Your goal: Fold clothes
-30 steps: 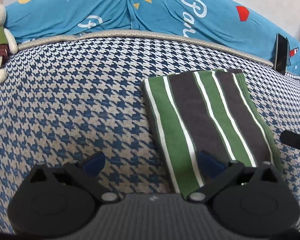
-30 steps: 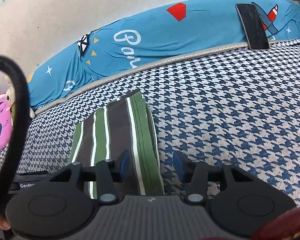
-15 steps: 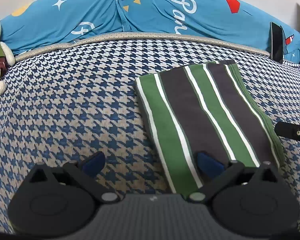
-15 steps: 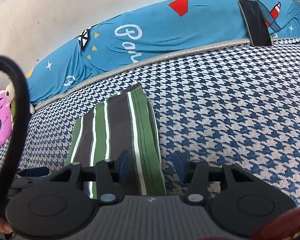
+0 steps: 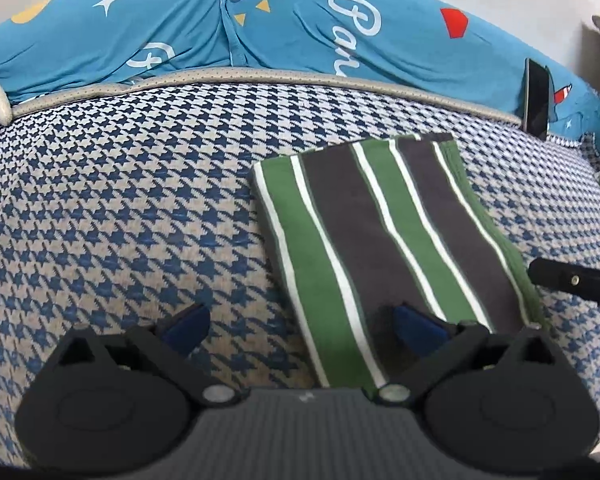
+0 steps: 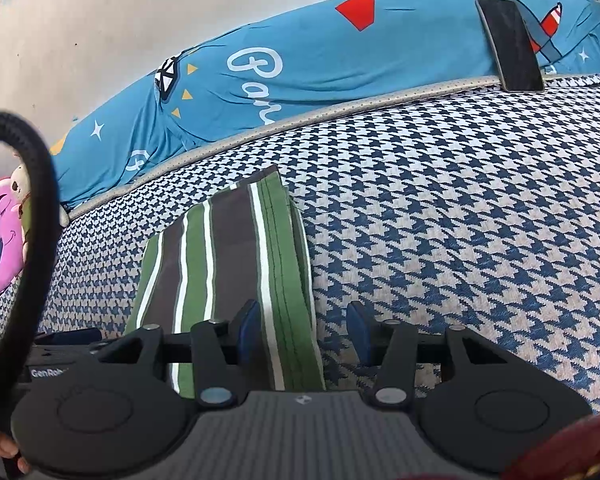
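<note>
A folded garment [image 5: 384, 232] with green, dark grey and white stripes lies flat on the houndstooth bedcover [image 5: 120, 208]. My left gripper [image 5: 300, 322] is open above the garment's near left corner; its right finger hovers over the cloth, its left finger over the bedcover. In the right wrist view the same garment [image 6: 228, 268] lies left of centre. My right gripper [image 6: 304, 328] is open over the garment's near right edge. Nothing is held between either pair of fingers. A finger of the right gripper [image 5: 572, 282] shows at the right edge of the left wrist view.
A blue patterned pillow [image 5: 300, 28] runs along the far side of the bed by the wall. A black phone [image 6: 512, 44] leans against it at the right. Plush toys [image 6: 4, 232] sit at the far left. A black cable [image 6: 32, 208] loops in the right wrist view.
Both grippers have backed away a little and risen; the folded garment lies still and looks slightly farther off. Both stay open.
</note>
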Demonstrator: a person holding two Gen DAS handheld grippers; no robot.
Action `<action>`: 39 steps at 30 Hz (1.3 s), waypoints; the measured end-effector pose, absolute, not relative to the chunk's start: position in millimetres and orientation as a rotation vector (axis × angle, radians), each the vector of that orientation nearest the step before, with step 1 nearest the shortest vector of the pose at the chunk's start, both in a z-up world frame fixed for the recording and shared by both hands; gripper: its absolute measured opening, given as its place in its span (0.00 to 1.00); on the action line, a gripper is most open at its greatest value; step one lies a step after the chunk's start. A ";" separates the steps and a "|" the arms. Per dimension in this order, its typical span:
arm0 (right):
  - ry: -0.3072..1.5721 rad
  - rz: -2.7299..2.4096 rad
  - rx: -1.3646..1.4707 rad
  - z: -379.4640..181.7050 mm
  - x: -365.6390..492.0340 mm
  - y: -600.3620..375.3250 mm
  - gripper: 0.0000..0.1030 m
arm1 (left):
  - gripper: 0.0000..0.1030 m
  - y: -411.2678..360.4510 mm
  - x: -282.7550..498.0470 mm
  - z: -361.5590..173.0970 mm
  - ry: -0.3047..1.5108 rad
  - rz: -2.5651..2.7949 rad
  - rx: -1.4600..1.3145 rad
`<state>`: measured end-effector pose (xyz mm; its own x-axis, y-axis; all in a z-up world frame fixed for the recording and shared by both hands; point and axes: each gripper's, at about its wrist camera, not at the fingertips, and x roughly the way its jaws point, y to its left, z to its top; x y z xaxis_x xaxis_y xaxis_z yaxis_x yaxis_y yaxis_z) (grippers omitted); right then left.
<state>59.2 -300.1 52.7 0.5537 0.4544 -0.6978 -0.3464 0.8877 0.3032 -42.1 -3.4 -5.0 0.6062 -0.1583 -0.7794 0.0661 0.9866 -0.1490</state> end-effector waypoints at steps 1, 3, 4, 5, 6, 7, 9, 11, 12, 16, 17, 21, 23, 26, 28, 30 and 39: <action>0.864 0.475 0.137 52.2 59.9 -300.8 0.46 | 1.00 -3.1 -42.1 -4.1 0.906 -0.137 -0.116; 0.870 0.478 0.137 51.0 61.5 -302.3 0.46 | 1.00 -1.4 -40.4 -2.0 0.895 -0.154 -0.131; 0.874 0.480 0.139 50.5 62.2 -303.3 0.46 | 1.00 0.0 -38.2 -1.1 0.891 -0.166 -0.139; 0.877 0.482 0.142 49.9 62.8 -304.4 0.46 | 1.00 1.5 -35.9 -0.8 0.890 -0.179 -0.150; 0.882 0.485 0.146 49.2 63.3 -305.9 0.46 | 1.00 3.2 -33.5 -0.8 0.891 -0.191 -0.162; 0.886 0.489 0.151 48.5 63.8 -307.5 0.46 | 1.00 5.4 -30.6 -1.7 0.895 -0.201 -0.179; 0.894 0.496 0.162 46.7 65.0 -310.1 0.46 | 1.00 9.6 -24.9 -3.5 0.904 -0.221 -0.210; 0.902 0.507 0.176 44.9 66.0 -311.8 0.51 | 1.00 12.5 -20.3 -6.1 0.913 -0.239 -0.233; 0.906 0.514 0.183 44.1 66.3 -312.5 0.54 | 1.00 12.2 -18.7 -7.4 0.917 -0.248 -0.240; 0.921 0.532 0.190 40.1 69.3 -310.0 0.58 | 1.00 8.8 -11.8 -13.2 0.930 -0.280 -0.259; 0.927 0.533 0.188 38.6 70.4 -308.7 0.58 | 1.00 7.1 -9.9 -14.9 0.932 -0.286 -0.260; 0.951 0.536 0.188 31.9 75.1 -304.2 0.59 | 1.00 1.9 -3.8 -19.6 0.934 -0.301 -0.259; 0.962 0.538 0.191 28.3 77.5 -302.3 0.59 | 1.00 1.4 -1.1 -20.7 0.935 -0.305 -0.260; 0.962 0.539 0.198 25.0 82.4 -300.1 0.60 | 1.00 2.2 1.6 -22.1 0.935 -0.305 -0.273; 0.967 0.539 0.210 22.3 85.5 -299.6 0.60 | 1.00 1.6 3.0 -22.4 0.934 -0.304 -0.273; 0.973 0.541 0.228 20.2 88.6 -299.5 0.60 | 1.00 0.3 4.3 -22.5 0.932 -0.304 -0.266; 0.979 0.559 0.278 15.6 95.3 -297.5 0.60 | 1.00 -8.0 13.3 -22.6 0.915 -0.310 -0.241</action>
